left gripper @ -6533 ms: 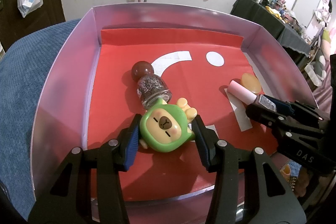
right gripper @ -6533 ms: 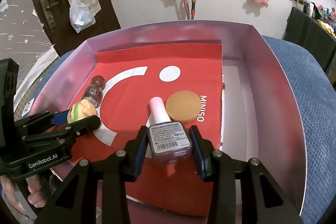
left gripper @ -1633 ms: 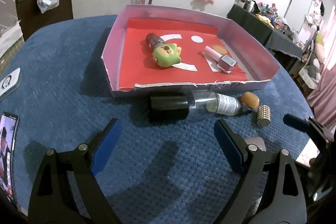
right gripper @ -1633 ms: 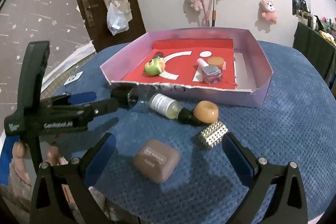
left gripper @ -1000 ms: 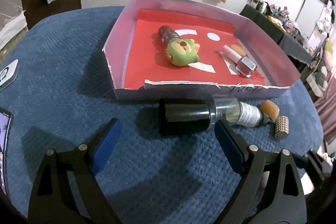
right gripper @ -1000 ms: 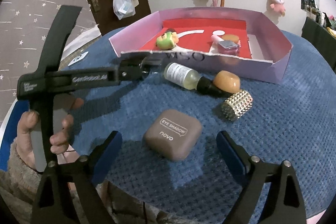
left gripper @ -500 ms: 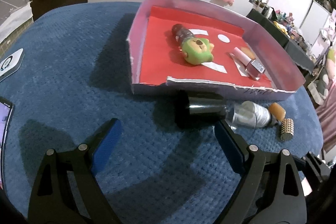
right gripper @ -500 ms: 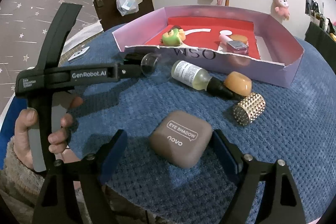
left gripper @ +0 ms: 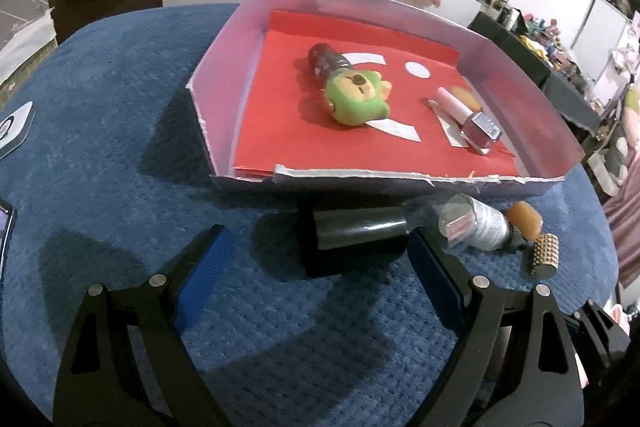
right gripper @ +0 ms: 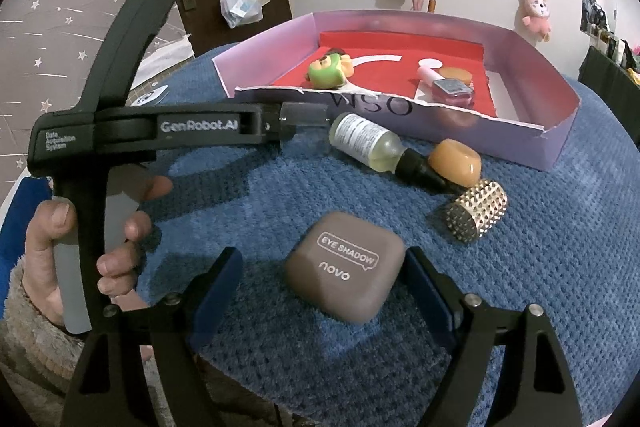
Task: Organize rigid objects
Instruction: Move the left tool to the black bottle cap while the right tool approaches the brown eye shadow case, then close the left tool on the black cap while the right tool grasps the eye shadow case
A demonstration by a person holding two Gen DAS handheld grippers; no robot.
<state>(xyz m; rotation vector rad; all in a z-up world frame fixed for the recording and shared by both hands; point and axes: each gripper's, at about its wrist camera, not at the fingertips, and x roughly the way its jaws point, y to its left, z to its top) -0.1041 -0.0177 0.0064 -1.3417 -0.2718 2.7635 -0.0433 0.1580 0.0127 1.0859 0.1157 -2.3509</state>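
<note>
While jaws gape, eyeshadow case (right gripper: 345,269) between, untouched

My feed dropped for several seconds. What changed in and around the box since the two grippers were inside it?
Both let go: the green toy and pink nail polish now lie free in the box. The left hand-held gripper backed out, open before the black-capped bottle. The right hand-held gripper has just been closing, pads not yet touching the eye shadow case between them. The glitter bottle and orange disc stayed.

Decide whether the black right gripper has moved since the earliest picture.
Yes: the right gripper backed out of the pink cardboard tray; its jaws, which have just been closing, flank the brown eye-shadow case.
</note>
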